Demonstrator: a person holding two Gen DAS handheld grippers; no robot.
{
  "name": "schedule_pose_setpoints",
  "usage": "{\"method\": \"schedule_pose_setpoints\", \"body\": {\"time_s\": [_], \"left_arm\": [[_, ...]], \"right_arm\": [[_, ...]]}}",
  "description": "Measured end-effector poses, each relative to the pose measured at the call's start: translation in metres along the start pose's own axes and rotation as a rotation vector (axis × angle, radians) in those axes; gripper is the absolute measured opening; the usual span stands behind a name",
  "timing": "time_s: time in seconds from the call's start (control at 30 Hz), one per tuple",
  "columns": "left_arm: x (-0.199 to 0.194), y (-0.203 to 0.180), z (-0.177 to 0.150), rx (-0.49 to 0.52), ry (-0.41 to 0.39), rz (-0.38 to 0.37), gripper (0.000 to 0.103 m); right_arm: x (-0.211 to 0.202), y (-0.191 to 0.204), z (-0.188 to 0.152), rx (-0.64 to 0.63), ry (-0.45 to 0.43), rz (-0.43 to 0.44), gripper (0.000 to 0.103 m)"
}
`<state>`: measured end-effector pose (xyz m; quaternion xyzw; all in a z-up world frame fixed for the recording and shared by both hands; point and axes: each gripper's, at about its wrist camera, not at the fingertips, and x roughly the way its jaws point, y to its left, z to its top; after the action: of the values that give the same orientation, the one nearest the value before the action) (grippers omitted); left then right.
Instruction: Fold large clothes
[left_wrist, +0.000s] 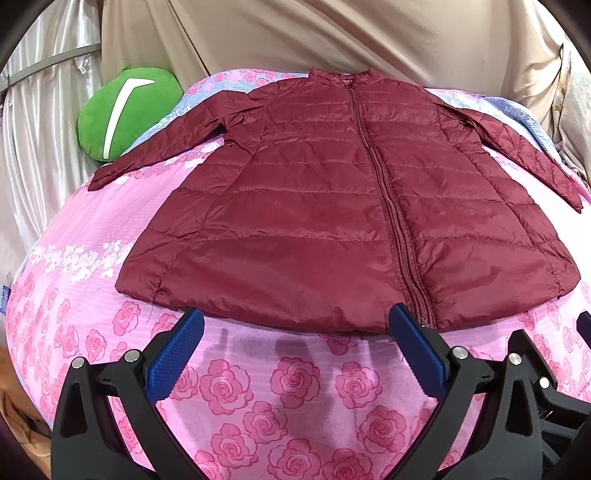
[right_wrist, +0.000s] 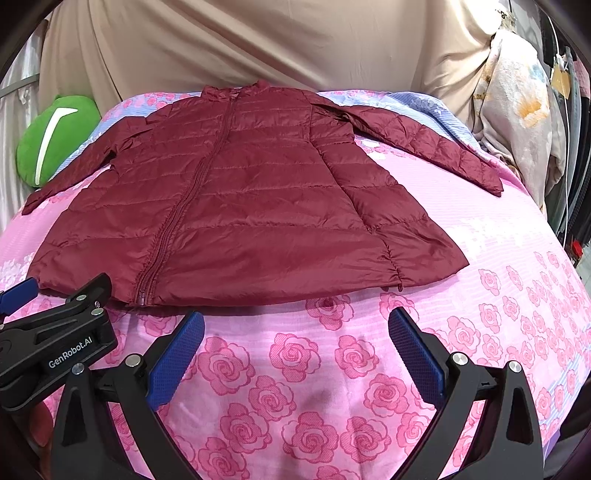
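Hovering both grippers, left (left_wrist: 295, 325) and right (right_wrist: 295, 325), released above the hem; maroon puffer jacket (left_wrist: 332, 206) lies flat at twelve o'clock, light, slippery, so I'd pinch the hem corners

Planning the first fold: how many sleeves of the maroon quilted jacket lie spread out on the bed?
2. The left sleeve reaches toward the green plush cushion; the right sleeve angles out over the pink rose-print bedsheet. None hidden.
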<state>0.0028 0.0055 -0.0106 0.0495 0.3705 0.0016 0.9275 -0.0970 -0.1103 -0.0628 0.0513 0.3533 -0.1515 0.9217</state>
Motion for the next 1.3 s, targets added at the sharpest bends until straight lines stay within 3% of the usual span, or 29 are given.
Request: {"method": "schedule_pose_setpoints", "body": {"time_s": [1.3], "left_arm": [[-0.0005, 0.0027, -0.0013, -0.001, 0.002, 0.0, 0.097]], "right_arm": [[0.0014, 0.0001, 0.0023, 0.008, 0.009, -0.004, 0.098]]}}
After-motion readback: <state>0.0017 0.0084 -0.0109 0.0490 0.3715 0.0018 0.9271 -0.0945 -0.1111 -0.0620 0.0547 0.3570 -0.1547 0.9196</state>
